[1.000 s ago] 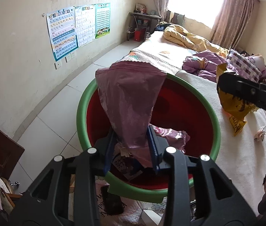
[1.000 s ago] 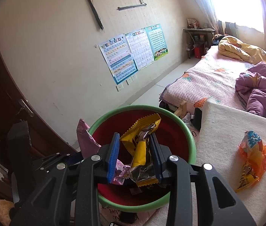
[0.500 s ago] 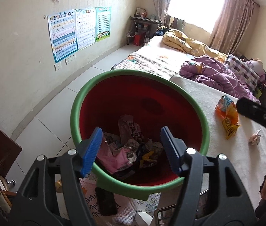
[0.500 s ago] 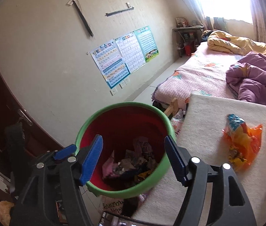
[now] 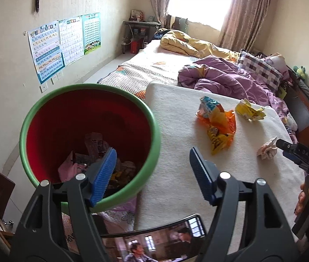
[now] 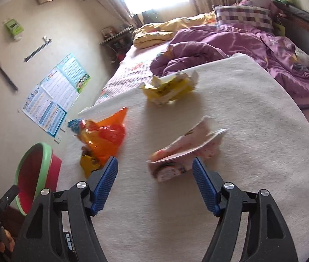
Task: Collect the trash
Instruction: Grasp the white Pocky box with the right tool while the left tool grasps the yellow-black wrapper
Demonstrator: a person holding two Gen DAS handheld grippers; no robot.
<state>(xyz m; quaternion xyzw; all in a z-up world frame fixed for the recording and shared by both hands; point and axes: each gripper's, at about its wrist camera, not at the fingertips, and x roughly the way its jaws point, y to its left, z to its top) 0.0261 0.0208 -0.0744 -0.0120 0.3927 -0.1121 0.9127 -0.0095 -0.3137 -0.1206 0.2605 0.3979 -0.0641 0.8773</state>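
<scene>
Hovering wide open at the bottom of the left wrist view, left gripper (image 5: 153, 171), one blue ribbed pad over the round red bin with the green rim (image 5: 154, 118), the other over the cream fabric-covered surface (image 5: 176, 185). Holding nothing. Lying jumbled in the bottom of the bin, pink, dark and printed wrappers (image 5: 93, 152).

Sitting centre-right in that frame, on the surface, crumpled orange plastic snack bag with a blue and yellow print (image 5: 216, 123); just to its upper right, crumpled yellow wrapper (image 5: 249, 110), apart from it. Resting further right and lower, small wad of pinkish-white paper (image 5: 268, 149), right beside the black tip of the right gripper (image 5: 294, 152) entering from the right edge.

Gaping open too in the right wrist view, right gripper (image 6: 154, 182), empty, pads spread either side of the flattened pinkish-white paper (image 6: 187, 148) at centre frame; contact not clear through the blur. Showing to the left of it, orange bag (image 6: 104, 137), close above the left pad. Lying above centre, yellow wrapper (image 6: 169, 89). Peeking in at lower left, the bin (image 6: 43, 159), beside the surface edge (image 6: 252, 131).
</scene>
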